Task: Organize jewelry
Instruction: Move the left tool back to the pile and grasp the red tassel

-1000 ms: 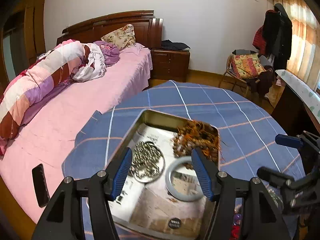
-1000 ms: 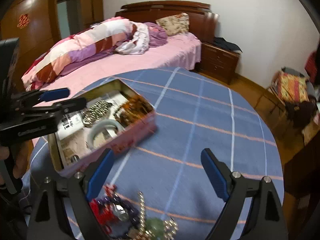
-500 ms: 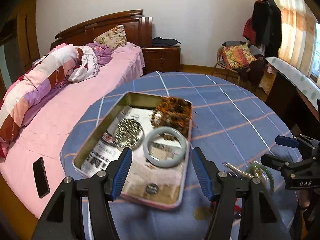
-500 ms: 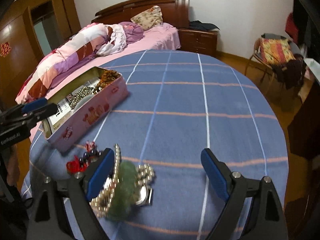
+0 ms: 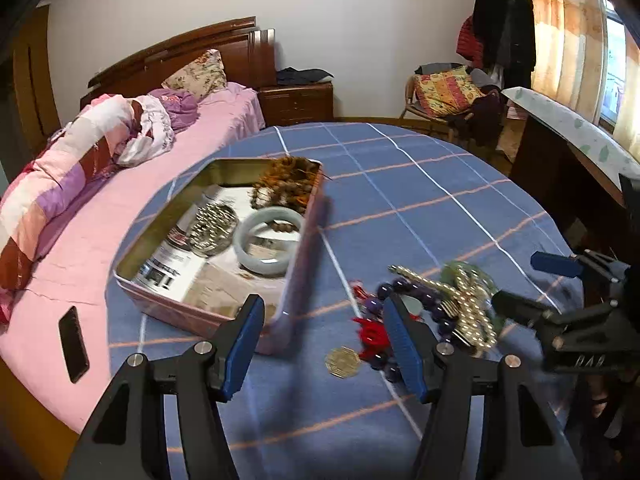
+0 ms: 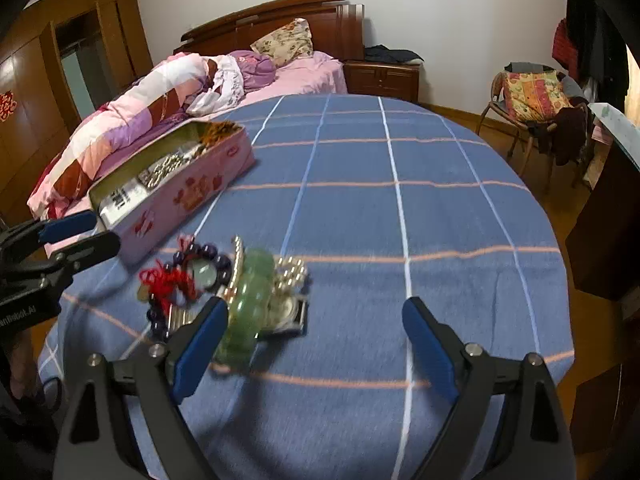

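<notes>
A pink tin (image 5: 298, 280) stands open on the blue checked table (image 5: 420, 200). In it lie a pale bangle (image 5: 268, 240), a coil of silver beads (image 5: 210, 228) and brown beads (image 5: 286, 184). To the tin's right is a loose pile of jewelry (image 5: 440, 300): purple beads, a gold bead string, a red tassel and a gold coin pendant (image 5: 341, 362). My left gripper (image 5: 322, 320) hangs open above the gap between tin and pile. My right gripper (image 6: 314, 312) is open too, its left finger beside the green bangle (image 6: 248, 300) on the pile (image 6: 208, 280). Neither holds anything.
A bed with pink sheets (image 5: 120, 220) runs along the table's left side, a black phone (image 5: 74, 344) lying on it. A chair with a cushion (image 5: 444, 88) and a dark desk (image 5: 560, 168) stand to the right. The table's far half (image 6: 360, 160) is bare cloth.
Both grippers drew back and shifted right. The tin slid to the left in the views and the loose pile came into sight under them. Both stayed open.
</notes>
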{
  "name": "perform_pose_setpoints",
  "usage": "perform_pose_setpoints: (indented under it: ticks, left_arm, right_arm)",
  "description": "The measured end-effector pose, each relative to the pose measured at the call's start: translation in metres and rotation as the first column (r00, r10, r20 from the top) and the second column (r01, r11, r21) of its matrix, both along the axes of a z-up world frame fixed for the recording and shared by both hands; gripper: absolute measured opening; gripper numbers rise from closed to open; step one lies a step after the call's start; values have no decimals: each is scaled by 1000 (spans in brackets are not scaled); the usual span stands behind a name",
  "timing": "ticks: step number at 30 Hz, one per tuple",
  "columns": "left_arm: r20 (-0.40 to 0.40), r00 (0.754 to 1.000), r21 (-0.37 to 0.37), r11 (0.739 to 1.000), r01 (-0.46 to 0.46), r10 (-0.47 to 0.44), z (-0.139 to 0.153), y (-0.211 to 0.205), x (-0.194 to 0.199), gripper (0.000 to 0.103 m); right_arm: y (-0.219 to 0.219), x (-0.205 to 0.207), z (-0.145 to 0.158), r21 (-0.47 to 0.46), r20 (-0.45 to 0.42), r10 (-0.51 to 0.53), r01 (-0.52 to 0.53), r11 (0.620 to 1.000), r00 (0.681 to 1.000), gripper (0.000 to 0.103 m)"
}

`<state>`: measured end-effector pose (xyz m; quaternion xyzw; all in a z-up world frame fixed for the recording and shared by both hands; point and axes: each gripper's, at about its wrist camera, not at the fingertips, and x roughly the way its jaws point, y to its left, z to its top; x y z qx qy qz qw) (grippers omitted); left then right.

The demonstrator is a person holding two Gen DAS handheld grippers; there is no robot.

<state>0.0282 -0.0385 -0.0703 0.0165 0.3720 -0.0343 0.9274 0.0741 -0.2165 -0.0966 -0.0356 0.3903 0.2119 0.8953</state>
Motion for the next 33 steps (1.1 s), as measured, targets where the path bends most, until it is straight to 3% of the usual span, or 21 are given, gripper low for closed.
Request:
perform_pose_setpoints:
  ticks: [12, 19, 21, 23, 26, 33]
  left_arm:
    - [-23, 997, 27, 997, 74, -73, -13, -29, -5, 62]
    - [-97, 991, 18, 995, 97, -95, -32, -36, 7, 62]
    - [-106, 990, 14, 995, 98, -96, -35, -36, 10, 55]
    - [-125, 987, -3, 995, 102, -101, -38, -34, 14, 24]
    - [-109, 989, -13, 995, 102, -102, -35, -32, 13, 7]
    - [-11, 995, -65, 993, 101, -102, -6, -21, -3, 5]
  right_arm:
    - [-8, -4, 1, 1, 42, -53, 53, 999, 998, 93]
    - [-7, -5, 1, 1, 45, -54, 54, 999, 998, 93]
    - [-7, -5, 0, -1, 45, -51, 51, 999, 998, 94]
    - [-5, -6, 0, -3, 44, -50, 50, 999, 998, 94]
    - [-4, -6, 0, -6, 47, -48, 48, 999, 998, 94]
    - [-5, -8, 4, -5, 61, -53, 54, 999, 997, 94]
